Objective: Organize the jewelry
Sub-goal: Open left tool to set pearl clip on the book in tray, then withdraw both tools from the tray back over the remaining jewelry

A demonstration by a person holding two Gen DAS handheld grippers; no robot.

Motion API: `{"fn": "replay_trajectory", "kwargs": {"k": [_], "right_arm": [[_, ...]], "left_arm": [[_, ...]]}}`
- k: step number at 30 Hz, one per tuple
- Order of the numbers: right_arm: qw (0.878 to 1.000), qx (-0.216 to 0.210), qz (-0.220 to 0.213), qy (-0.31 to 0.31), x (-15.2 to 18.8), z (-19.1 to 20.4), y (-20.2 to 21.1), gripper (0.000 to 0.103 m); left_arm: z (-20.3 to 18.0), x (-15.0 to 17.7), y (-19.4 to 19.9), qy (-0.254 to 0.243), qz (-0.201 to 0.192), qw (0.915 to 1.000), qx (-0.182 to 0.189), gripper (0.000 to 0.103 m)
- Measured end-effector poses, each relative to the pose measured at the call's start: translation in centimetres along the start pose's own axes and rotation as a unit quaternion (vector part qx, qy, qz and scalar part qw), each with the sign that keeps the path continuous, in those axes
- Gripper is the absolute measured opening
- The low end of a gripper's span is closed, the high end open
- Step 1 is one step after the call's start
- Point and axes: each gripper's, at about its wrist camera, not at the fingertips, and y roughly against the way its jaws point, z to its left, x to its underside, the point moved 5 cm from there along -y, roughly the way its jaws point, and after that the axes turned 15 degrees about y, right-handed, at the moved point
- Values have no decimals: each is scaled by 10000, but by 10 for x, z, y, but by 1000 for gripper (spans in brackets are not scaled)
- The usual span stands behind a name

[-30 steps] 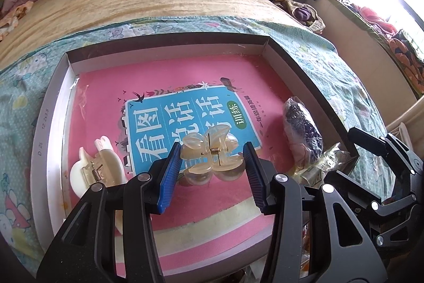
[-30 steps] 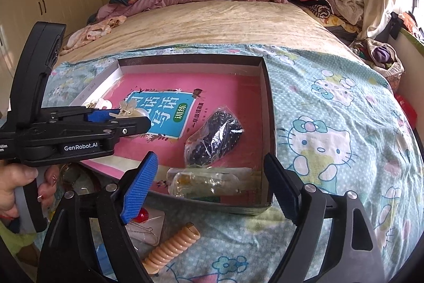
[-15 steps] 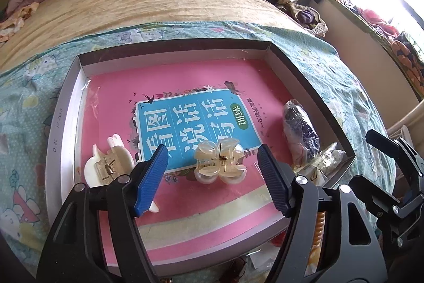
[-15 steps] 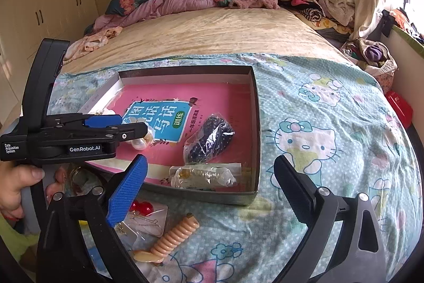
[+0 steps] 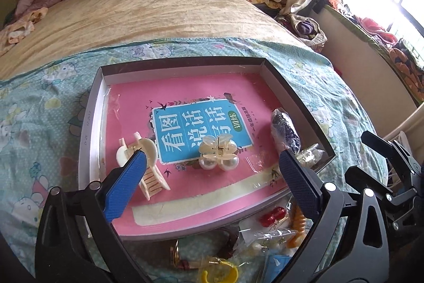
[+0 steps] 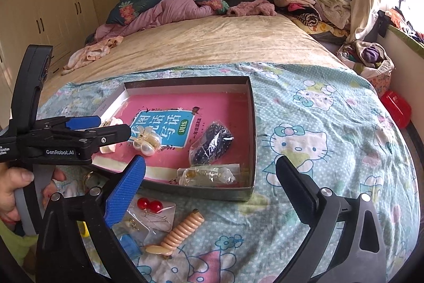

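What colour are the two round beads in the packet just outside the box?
Glossy red beads, clearest in the right wrist view.

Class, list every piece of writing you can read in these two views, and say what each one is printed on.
"看图说话写话": blue panel of the pink book in the box.
"训练": green oval on that panel.
"GenRobot.AI": side of the left gripper.
Small line beside the panel, grey print on the box's left wall, white text at the gripper's edge: too small to read.

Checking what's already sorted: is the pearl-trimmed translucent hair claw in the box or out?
In. The pearl-trimmed translucent hair claw lies on the pink book inside the shallow grey box, free of the open left gripper.
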Motion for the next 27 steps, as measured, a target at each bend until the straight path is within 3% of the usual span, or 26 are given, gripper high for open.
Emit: {"fn": "replay_trajectory", "kwargs": {"k": [27], "right_arm": [[9964, 127, -828, 163, -30, 24, 86, 99]], "left_arm": [[10, -2, 92, 150, -729, 9969, 245, 94]]}}
